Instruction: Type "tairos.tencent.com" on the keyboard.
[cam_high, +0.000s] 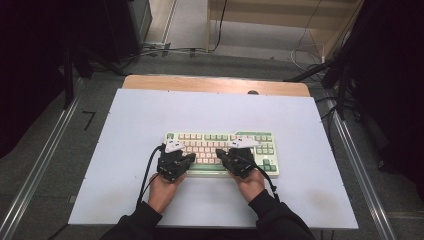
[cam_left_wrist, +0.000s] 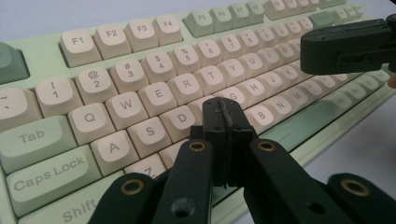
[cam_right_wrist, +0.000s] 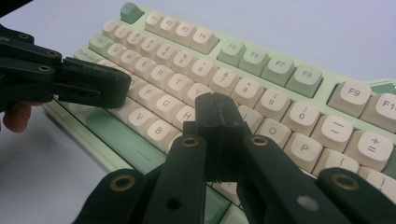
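A keyboard (cam_high: 222, 152), pale green with cream and green keys, is seen just below the centre of the high view, laid flat on a white table (cam_high: 125, 150). No container is held by the table; the keyboard is the one thing lying on it.

The left gripper (cam_high: 191, 156) is held over the keyboard's left half, lower centre of the frame, and the right gripper (cam_high: 220, 152) is held over its middle, just beside the first. Both are gripped by hands reaching in from the bottom edge.

In the left gripper view the jaws are pressed together, nothing between them, and the closed tip (cam_left_wrist: 224, 109) is poised at the centre of the frame over the home row, between the D and G keys. Whether a key is being touched cannot be told. The other gripper is seen at the upper right, over the keys there.

In the right gripper view the jaws are likewise brought together on nothing, their tip (cam_right_wrist: 217, 109) placed mid-frame beside the H key. The left gripper is seen at the left edge, above the lower rows.
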